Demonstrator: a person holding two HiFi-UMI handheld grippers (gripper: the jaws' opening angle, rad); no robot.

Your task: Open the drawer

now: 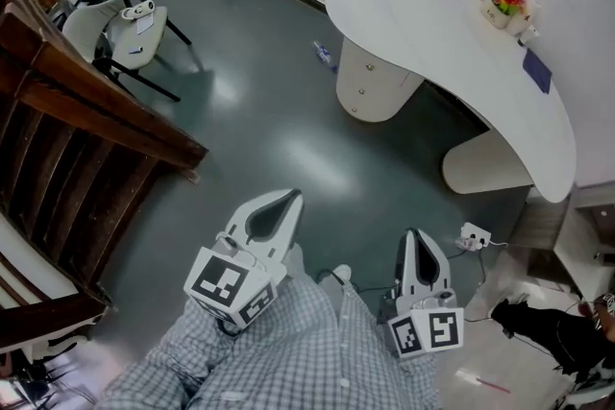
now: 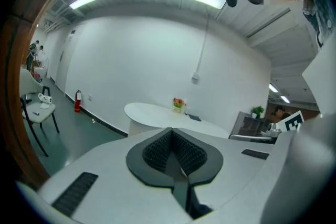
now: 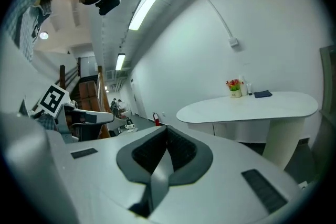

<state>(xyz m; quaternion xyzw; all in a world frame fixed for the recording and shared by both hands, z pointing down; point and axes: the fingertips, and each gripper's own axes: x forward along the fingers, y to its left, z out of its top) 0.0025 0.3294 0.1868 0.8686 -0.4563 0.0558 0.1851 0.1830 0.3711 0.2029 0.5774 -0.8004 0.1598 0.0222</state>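
A dark green floor (image 1: 269, 134) ran ahead of both grippers to a curved white desk (image 1: 432, 24) by the white wall. The drawer pedestal (image 1: 370, 82) stood under the desk, well ahead of the jaws. The left gripper (image 1: 285, 200) and the right gripper (image 1: 415, 235) each had their jaws pressed together, pinching and touching nothing.

Cream drawers (image 1: 368, 80), stacked in a rounded pedestal (image 1: 384, 99) under the near edge of the curved white desk (image 1: 432, 24), toward its left end in the head view. Small knobs in a column down the fronts. All flush, shut, untouched.
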